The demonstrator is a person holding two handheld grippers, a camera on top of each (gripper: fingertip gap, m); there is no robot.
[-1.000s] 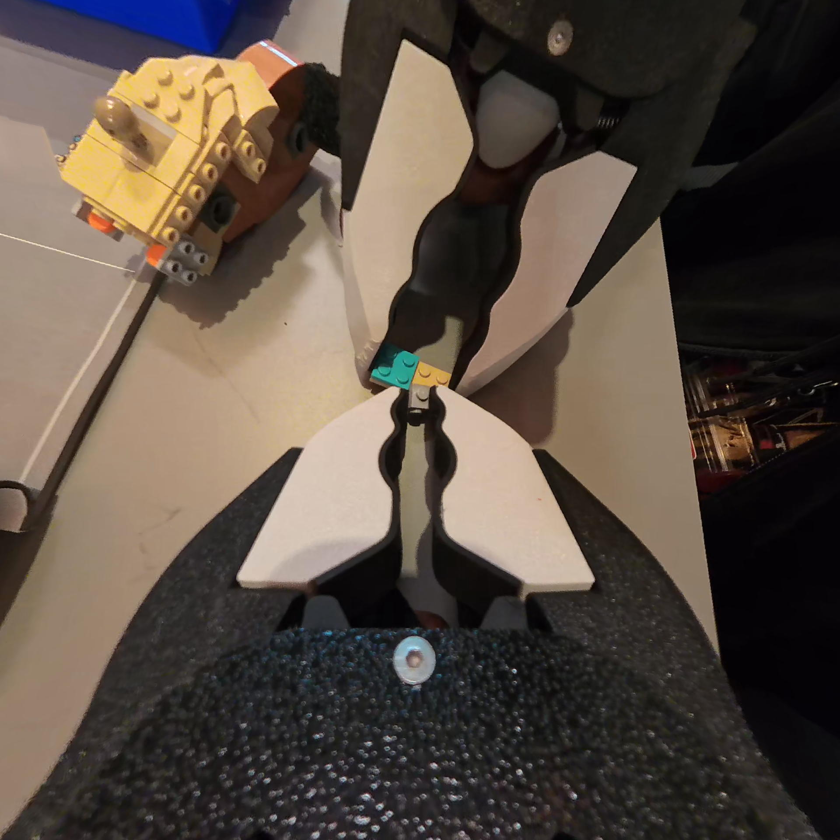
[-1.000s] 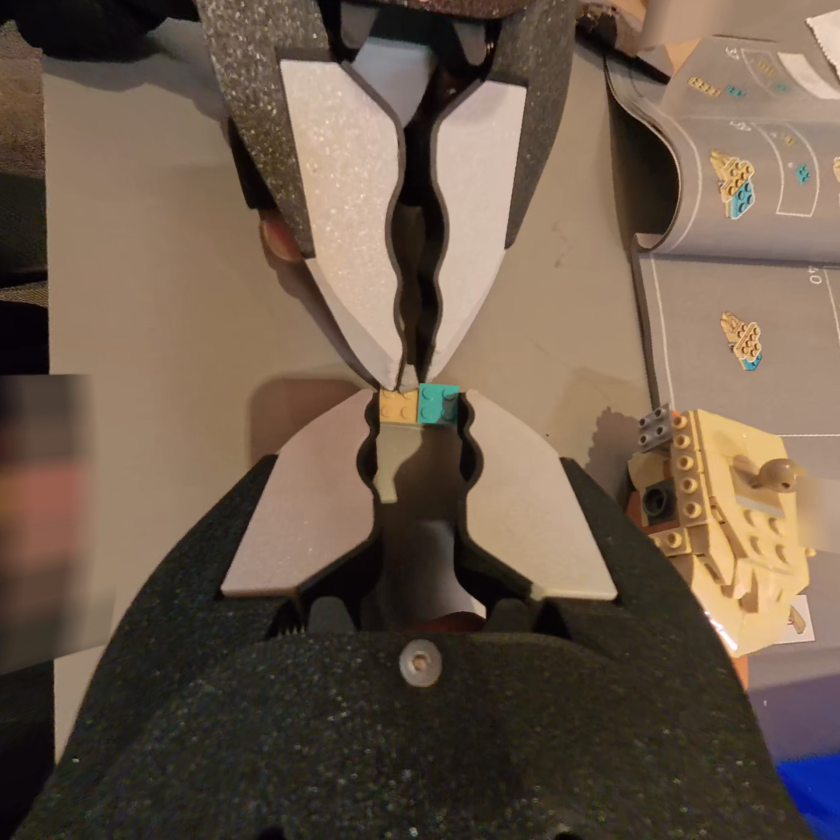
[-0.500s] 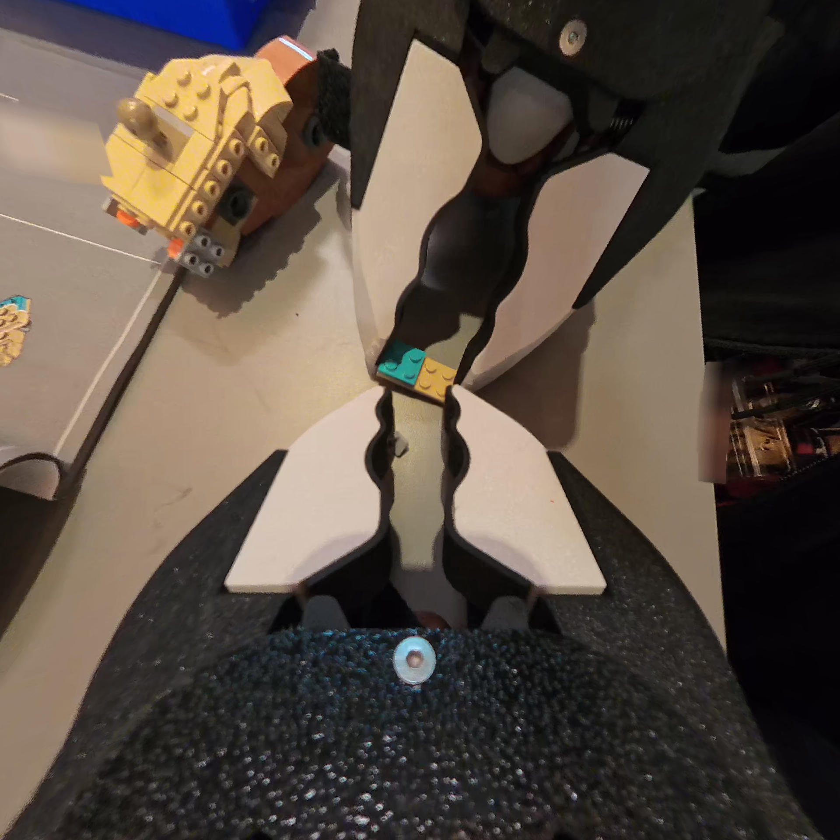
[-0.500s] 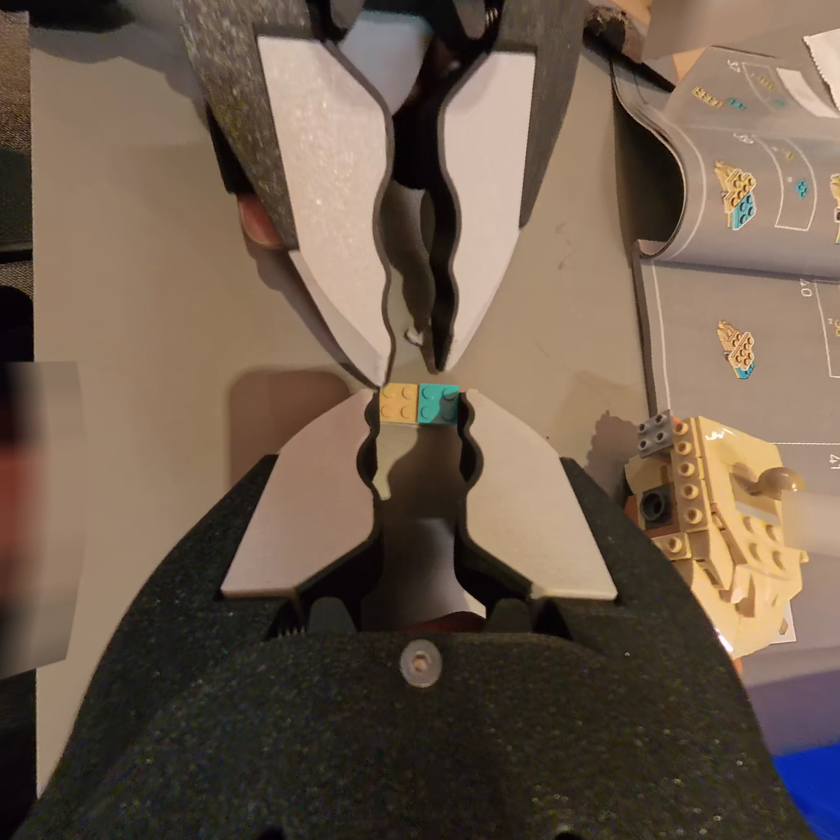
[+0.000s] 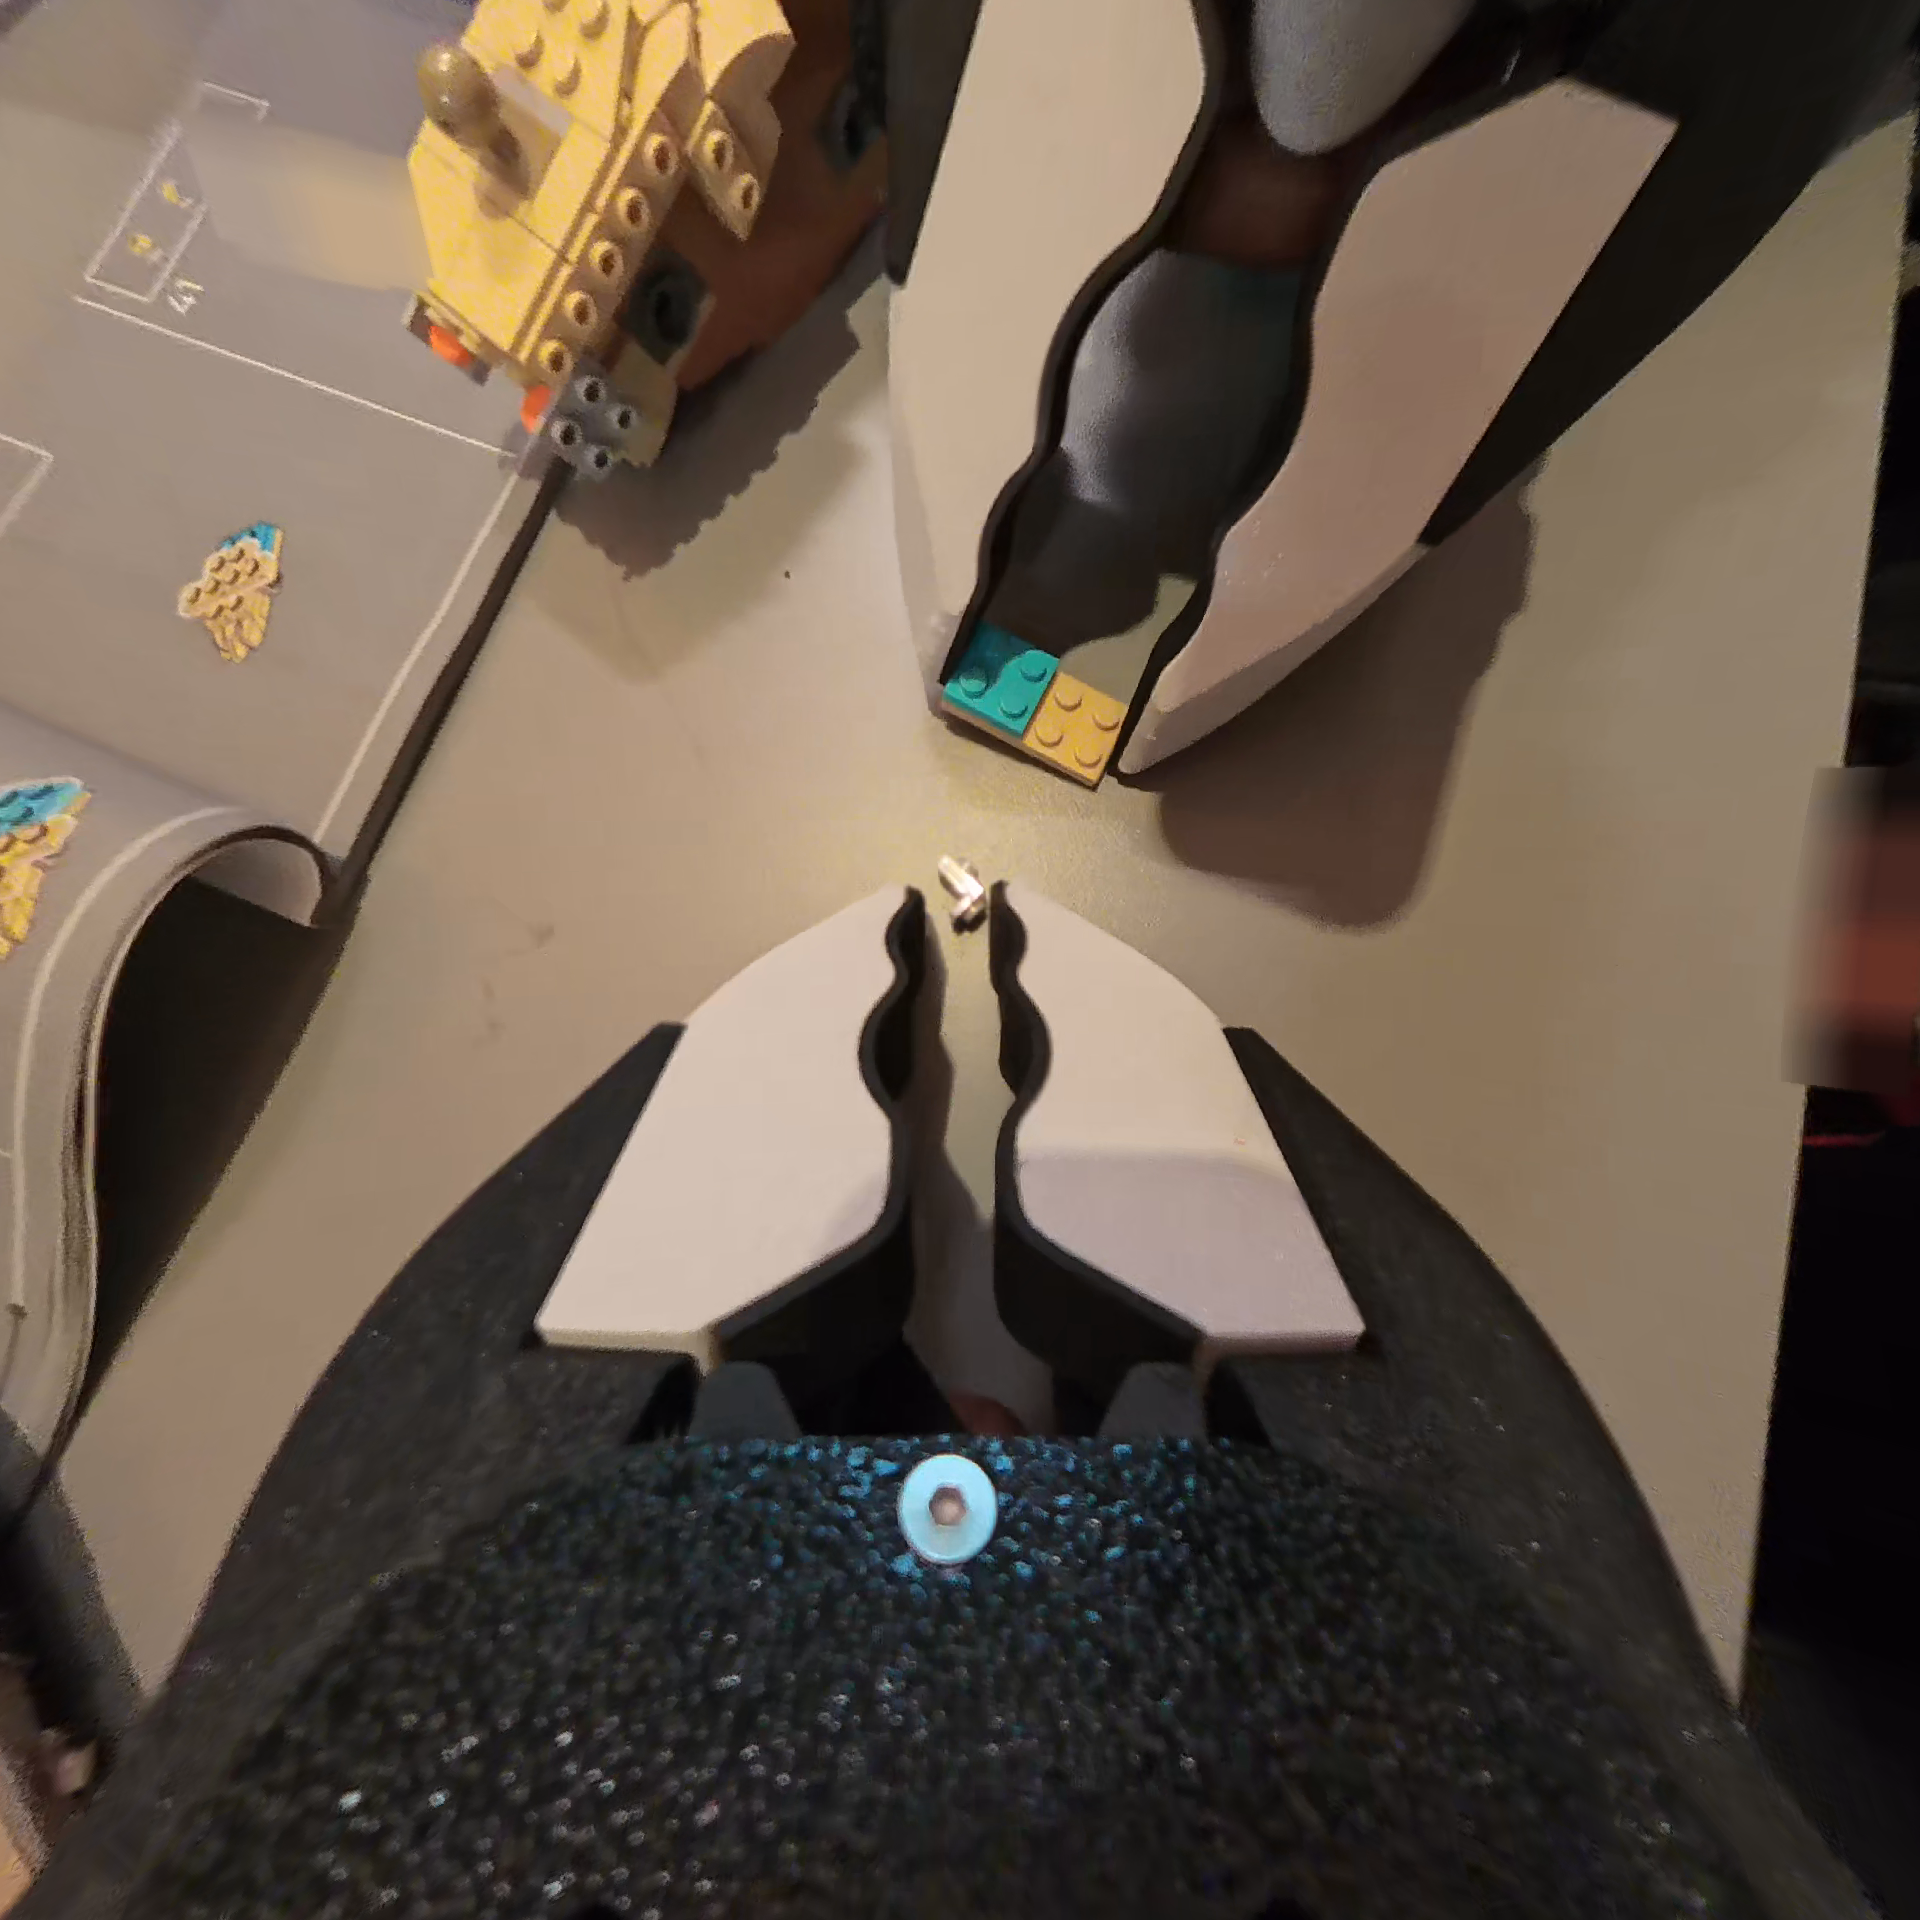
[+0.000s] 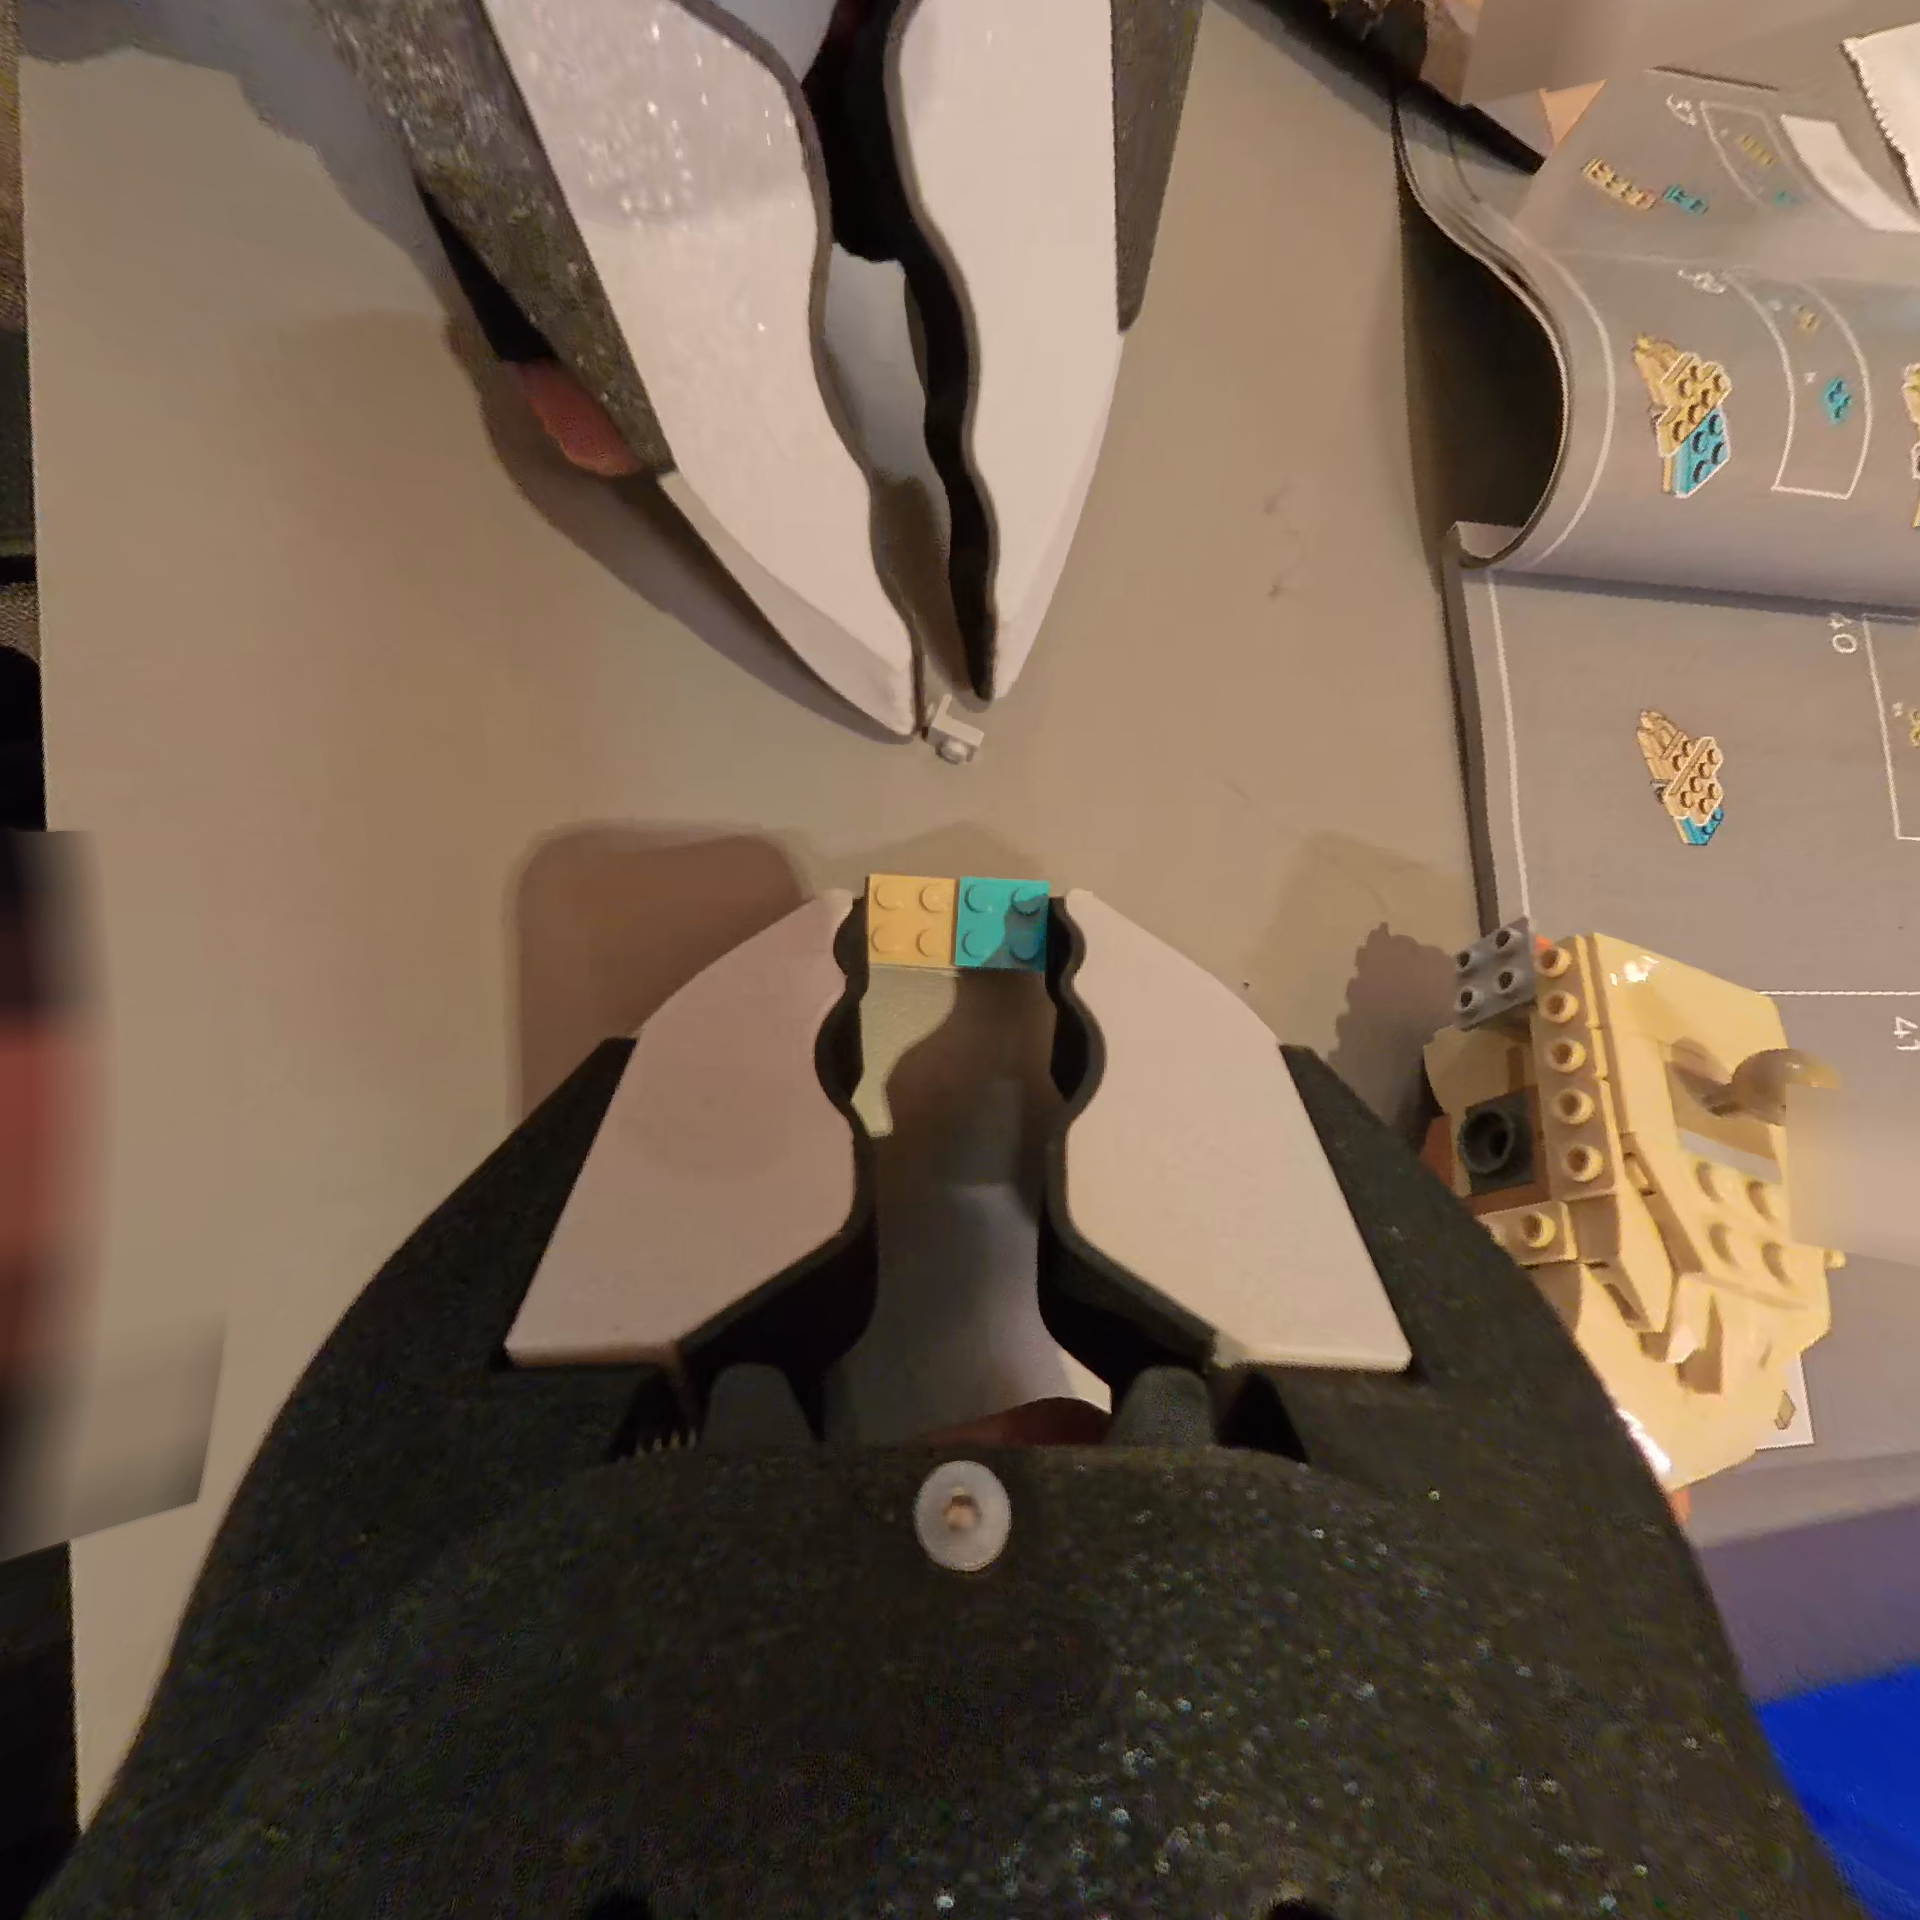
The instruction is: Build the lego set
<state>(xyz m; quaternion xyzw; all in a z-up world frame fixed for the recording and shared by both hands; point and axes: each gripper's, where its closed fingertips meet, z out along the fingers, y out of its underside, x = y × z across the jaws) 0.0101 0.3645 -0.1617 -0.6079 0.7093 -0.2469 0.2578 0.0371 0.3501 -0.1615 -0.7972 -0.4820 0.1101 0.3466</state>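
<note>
My right gripper (image 6: 956,914) is shut on a small flat piece (image 6: 956,925), tan on one half and teal on the other, held just above the table. It also shows in the left wrist view (image 5: 1039,707). My left gripper (image 5: 951,891) faces it a short way off, its jaws a narrow gap apart. A tiny light grey piece (image 5: 961,894) lies at its fingertips, loose in the gap, and also shows in the right wrist view (image 6: 954,736). The tan Lego model (image 5: 582,208) rests on the booklet's edge.
An open grey instruction booklet (image 6: 1683,727) lies beside the model (image 6: 1621,1164), with a curled page (image 5: 156,935). A blue object (image 6: 1849,1787) is at the corner. The grey table (image 5: 675,779) ends at a dark edge on the left gripper's right. Less than 4 cm separates the two grippers' tips.
My left gripper let go of the tiny grey piece it pressed against the tan and teal piece, then drew back. The grey piece now lies at its tips. The right gripper kept its hold.
</note>
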